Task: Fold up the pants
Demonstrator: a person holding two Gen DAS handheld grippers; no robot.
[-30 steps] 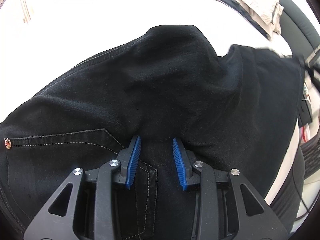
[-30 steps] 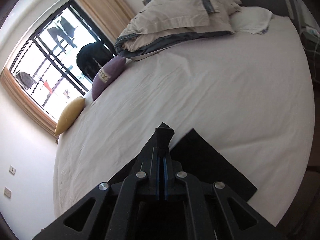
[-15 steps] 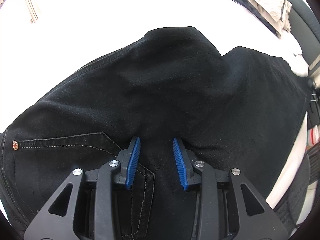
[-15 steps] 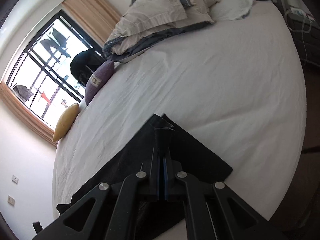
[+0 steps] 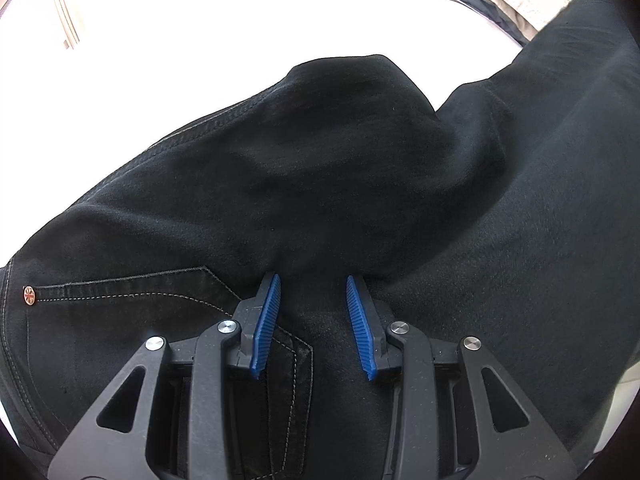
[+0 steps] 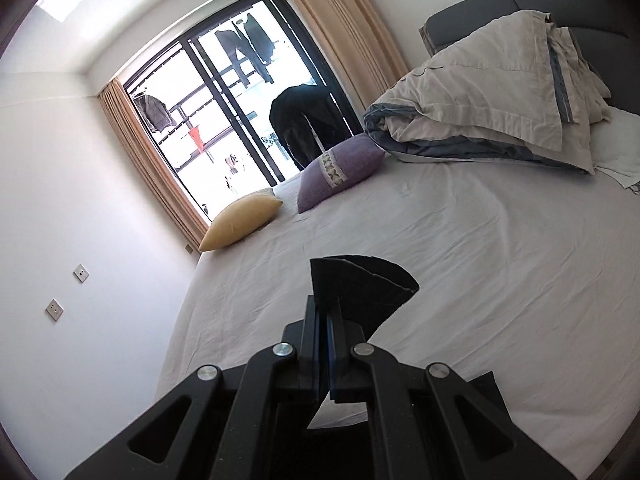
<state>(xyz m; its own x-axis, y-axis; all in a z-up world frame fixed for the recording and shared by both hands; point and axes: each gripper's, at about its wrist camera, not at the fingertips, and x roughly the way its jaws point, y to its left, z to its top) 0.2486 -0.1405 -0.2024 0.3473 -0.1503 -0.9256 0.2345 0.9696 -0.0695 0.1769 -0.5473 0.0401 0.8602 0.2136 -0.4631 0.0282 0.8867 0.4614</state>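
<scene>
My right gripper (image 6: 325, 316) is clamping a black pants (image 6: 360, 284) hem above the bed (image 6: 460, 248). My left gripper (image 5: 312, 308), jaws apart, is resting on the pants' bunched seat. Pillows (image 6: 340, 168) and a folded duvet (image 6: 500, 92) are lying beyond.

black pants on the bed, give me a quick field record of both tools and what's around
garment: black denim pants, spread on white bed sheet
left tool: open, fingers resting on the fabric near a stitched pocket
right tool: shut on the pants' hem, lifted above the sheet
cushions: yellow cushion, purple cushion
bedding: beige folded duvet
</scene>
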